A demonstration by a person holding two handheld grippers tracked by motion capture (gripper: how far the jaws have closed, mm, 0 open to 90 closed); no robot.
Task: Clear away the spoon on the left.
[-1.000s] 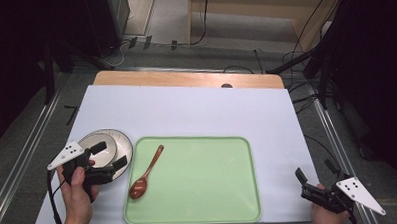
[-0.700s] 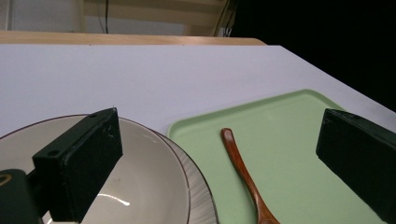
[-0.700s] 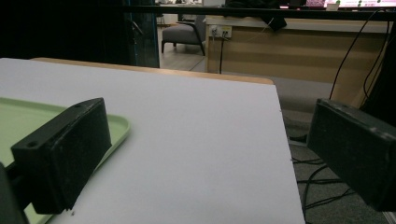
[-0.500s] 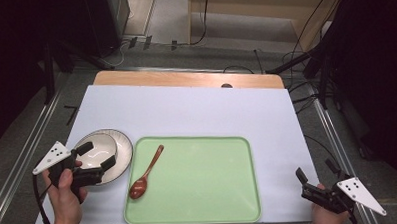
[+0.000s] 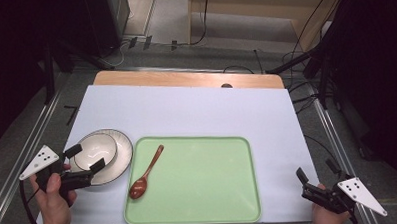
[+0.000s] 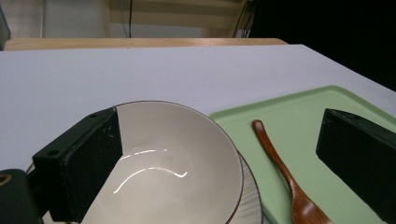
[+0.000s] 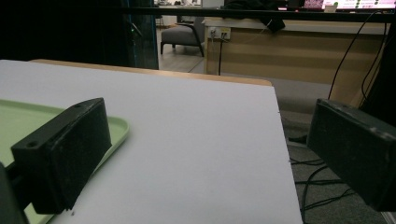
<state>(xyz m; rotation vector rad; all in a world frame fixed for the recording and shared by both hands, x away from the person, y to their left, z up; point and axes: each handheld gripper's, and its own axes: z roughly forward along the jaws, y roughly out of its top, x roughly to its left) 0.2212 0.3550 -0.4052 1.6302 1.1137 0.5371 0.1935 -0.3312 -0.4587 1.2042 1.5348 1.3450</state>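
- Ceramic bowl (image 5: 98, 151) sits loose on its plate (image 5: 122, 157), left of the green tray (image 5: 209, 191); we judge our wide-open, empty left gripper (image 5: 85, 157) could knock it sliding.
- Right of the tray, our right gripper (image 5: 316, 183) gapes empty too.

Left gripper (image 5: 84, 157) drawn back toward the table's near-left corner, jaws wide, off the bowl (image 5: 98, 150) now sitting free on the plate (image 5: 123, 157).
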